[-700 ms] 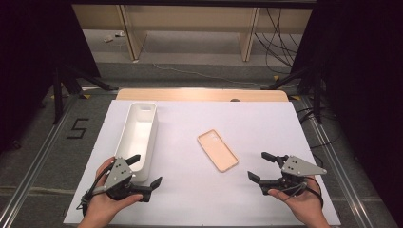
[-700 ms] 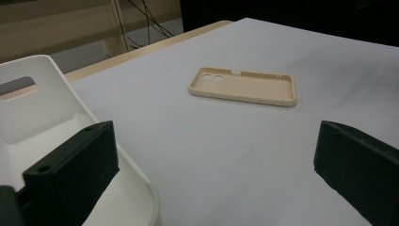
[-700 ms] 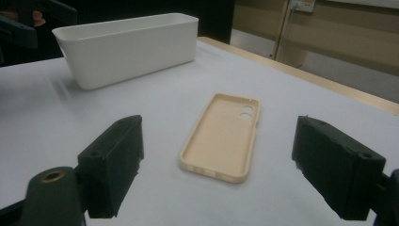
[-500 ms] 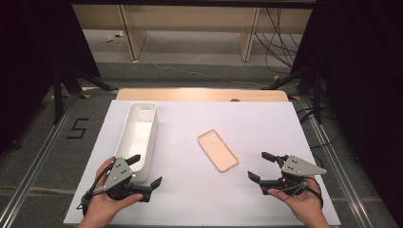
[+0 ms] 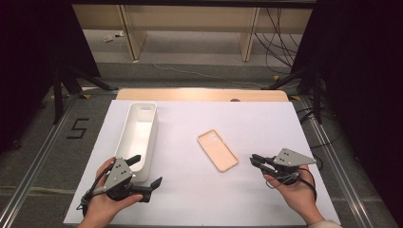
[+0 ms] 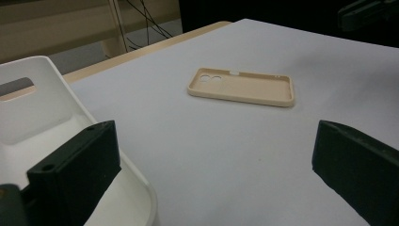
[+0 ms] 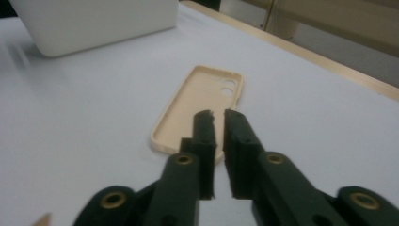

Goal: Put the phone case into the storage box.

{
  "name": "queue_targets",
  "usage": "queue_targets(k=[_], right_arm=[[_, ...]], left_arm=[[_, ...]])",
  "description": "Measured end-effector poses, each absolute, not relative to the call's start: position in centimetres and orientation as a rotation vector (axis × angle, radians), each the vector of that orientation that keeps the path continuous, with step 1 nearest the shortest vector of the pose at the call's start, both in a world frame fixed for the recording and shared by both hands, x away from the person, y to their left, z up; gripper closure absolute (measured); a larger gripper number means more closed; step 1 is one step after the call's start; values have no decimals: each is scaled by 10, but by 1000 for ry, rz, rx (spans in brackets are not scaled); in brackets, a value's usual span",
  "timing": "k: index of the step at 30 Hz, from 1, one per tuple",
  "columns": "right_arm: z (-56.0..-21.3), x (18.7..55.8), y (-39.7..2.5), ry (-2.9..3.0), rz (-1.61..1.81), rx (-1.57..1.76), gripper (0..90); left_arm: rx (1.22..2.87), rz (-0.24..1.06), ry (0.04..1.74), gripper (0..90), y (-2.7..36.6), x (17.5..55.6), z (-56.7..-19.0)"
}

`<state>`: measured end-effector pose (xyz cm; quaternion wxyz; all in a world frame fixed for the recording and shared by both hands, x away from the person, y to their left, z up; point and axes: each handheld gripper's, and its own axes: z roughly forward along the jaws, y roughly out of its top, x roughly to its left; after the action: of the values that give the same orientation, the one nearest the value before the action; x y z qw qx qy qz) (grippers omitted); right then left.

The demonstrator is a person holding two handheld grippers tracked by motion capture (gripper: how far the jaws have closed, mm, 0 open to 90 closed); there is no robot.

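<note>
Beige phone case (image 5: 217, 150) flat, mid-surface (image 5: 266, 118), beside white bin (image 5: 139, 135); right hand-held gripper (image 5: 255, 160) near it, jaws nearly closed w/ nothing held, left hand-held gripper (image 5: 145, 169) spread wide; risk: thin case skids if pinched shallow.

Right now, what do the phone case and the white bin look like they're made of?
Phone case: probably soft silicone or rubbery plastic, matte peach-beige; thin raised rim, rounded corners, no glare, camera cutouts at one end. White bin: likely rigid moulded plastic, smooth with a faint sheen; even thin walls, rounded edges and a slot handle cut into the end wall. Neither can be confirmed by look alone.
</note>
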<state>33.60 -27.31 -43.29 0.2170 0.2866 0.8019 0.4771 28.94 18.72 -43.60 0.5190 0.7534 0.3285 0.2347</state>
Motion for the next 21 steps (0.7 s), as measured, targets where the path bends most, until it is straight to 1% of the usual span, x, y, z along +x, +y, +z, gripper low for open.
queue_targets(k=[1, 2, 13, 21], right_arm=[[-433, 337, -272, 2229, 1301, 796, 891], [-433, 341, -270, 2245, 1268, 804, 900], [-444, 370, -256, 2331, 1161, 885, 900], [-462, 394, -243, 2425, 1042, 968, 900]], left_arm=[[1807, 564, 787, 9, 187, 290, -436], [1805, 563, 788, 12, 187, 290, -436], [1806, 558, 795, 18, 187, 290, -436], [1804, 560, 797, 20, 188, 290, -437]])
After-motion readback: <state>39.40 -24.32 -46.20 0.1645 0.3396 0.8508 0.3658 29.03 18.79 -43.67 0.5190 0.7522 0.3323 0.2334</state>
